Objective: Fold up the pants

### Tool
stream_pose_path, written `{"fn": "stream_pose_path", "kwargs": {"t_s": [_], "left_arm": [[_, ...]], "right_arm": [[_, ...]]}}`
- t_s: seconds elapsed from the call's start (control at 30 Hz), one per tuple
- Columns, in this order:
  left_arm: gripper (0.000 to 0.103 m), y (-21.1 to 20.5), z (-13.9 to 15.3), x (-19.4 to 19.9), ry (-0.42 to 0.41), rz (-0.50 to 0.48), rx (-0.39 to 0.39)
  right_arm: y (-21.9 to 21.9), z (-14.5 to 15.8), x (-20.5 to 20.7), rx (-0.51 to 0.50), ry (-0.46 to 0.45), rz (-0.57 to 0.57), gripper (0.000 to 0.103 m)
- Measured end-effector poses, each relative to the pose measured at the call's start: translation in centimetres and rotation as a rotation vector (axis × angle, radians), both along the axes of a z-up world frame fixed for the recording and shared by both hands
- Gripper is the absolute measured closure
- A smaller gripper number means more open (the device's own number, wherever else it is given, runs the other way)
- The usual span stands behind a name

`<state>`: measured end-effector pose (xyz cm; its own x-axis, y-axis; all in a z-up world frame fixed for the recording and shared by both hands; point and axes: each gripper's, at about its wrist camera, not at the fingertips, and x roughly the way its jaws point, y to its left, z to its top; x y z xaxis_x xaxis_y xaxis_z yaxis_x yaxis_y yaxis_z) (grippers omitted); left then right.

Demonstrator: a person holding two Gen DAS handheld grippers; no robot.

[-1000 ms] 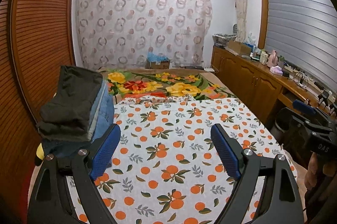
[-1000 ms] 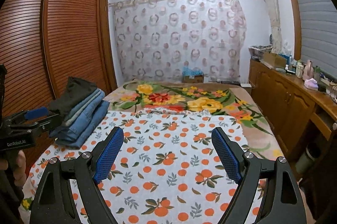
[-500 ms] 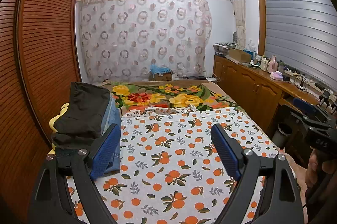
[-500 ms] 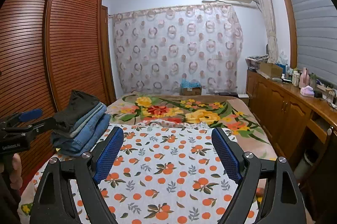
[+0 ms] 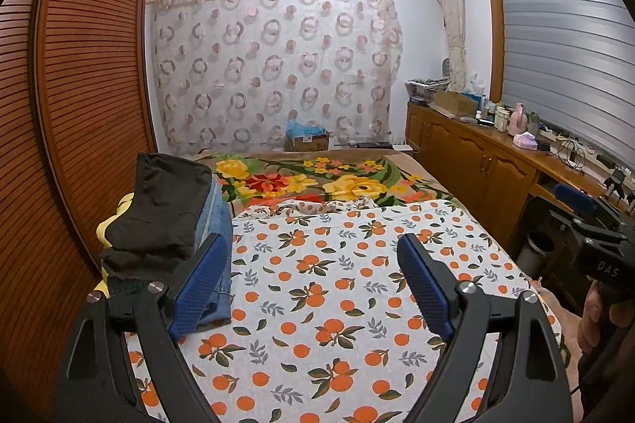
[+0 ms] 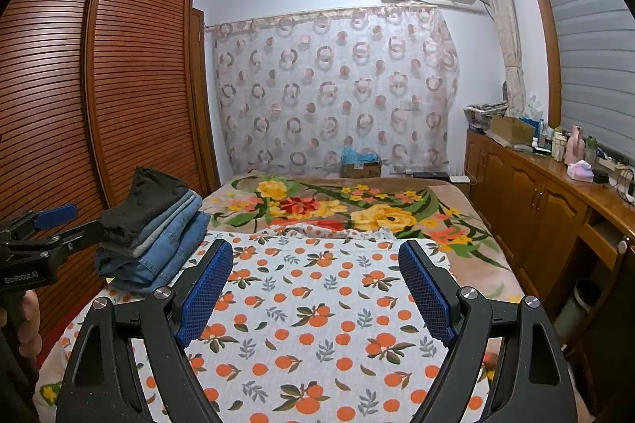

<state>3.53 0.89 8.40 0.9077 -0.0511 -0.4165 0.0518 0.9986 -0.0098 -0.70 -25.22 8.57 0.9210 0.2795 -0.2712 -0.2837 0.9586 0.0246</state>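
Observation:
A stack of folded pants [image 5: 158,212], a dark pair on top of blue jeans, lies on the left side of the bed; the right wrist view shows the stack [image 6: 151,224] there too. My left gripper [image 5: 310,240] hangs open over the orange-print sheet [image 5: 317,284], just right of the stack, nothing between its blue pads. My right gripper [image 6: 315,246] is open and empty over the same sheet [image 6: 317,304]. Each gripper shows at the edge of the other's view: the right gripper [image 5: 583,212] and the left gripper [image 6: 67,224], each held by a hand.
A slatted wooden wardrobe [image 5: 79,105] runs close along the bed's left side. A low wooden cabinet [image 5: 476,165] with bottles and boxes lines the right, with a bin [image 5: 535,248] beside it. A floral blanket [image 5: 317,180] covers the far half of the bed. A cardboard box [image 5: 307,141] stands by the curtain.
The left gripper drew back and up from the pants stack, then held still. The right view tilted up slightly. Both grippers stay open and empty.

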Motion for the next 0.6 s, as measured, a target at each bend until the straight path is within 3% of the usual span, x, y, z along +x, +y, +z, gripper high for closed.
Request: {"fn": "stream_pose_path", "kwargs": {"t_s": [0.6], "left_arm": [[0.015, 0.02, 0.0, 0.0, -0.001, 0.001, 0.001]], "right_arm": [[-0.03, -0.06, 0.17, -0.001, -0.002, 0.0, 0.016]]}}
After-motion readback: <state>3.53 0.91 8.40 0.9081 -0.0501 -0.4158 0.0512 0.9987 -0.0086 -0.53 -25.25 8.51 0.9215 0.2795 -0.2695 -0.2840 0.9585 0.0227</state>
